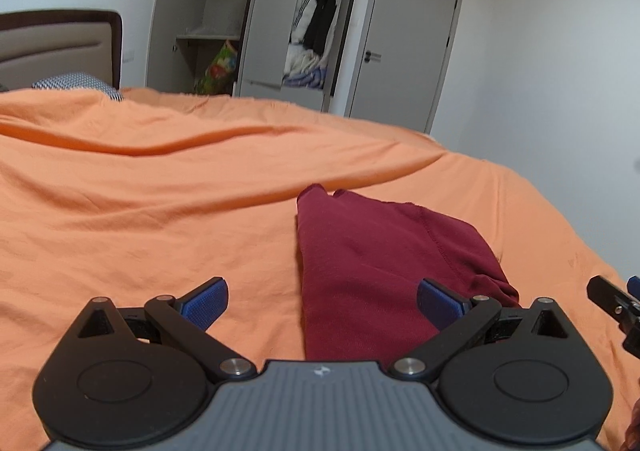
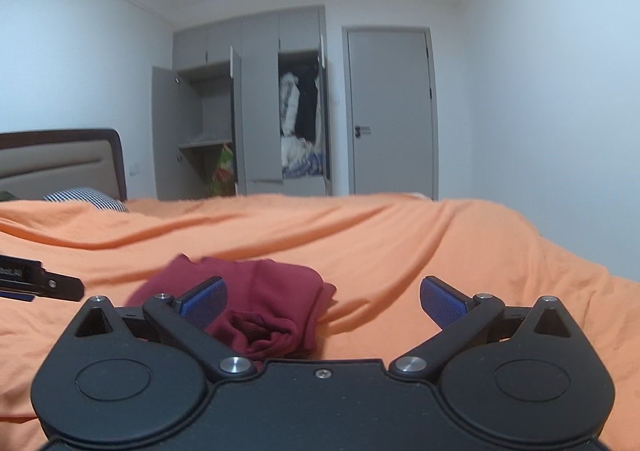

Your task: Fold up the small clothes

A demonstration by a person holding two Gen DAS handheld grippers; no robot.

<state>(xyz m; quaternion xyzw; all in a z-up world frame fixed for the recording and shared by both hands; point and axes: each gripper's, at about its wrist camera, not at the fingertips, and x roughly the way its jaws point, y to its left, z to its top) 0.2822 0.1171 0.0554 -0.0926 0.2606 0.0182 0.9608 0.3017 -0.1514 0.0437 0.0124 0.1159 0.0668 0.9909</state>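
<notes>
A dark red garment (image 1: pixel 372 263) lies partly folded on the orange bed cover (image 1: pixel 140 211). My left gripper (image 1: pixel 322 301) hovers open just short of its near edge, blue pads spread wide with nothing between them. In the right wrist view the same garment (image 2: pixel 272 303) shows as a bunched heap, its rolled end nearest. My right gripper (image 2: pixel 322 301) is open too, its left pad over the garment's near side, its right pad over bare cover. The right gripper's tip (image 1: pixel 612 303) shows at the left wrist view's right edge, and the left gripper's finger (image 2: pixel 40 279) at the other view's left.
A bed headboard (image 1: pixel 60 47) and a checked pillow (image 1: pixel 80 85) sit at the far left. Behind the bed stands a grey wardrobe (image 1: pixel 256 23) with open doors and clothes inside, next to a shut door (image 1: pixel 404 47). The bed's edge falls away on the right.
</notes>
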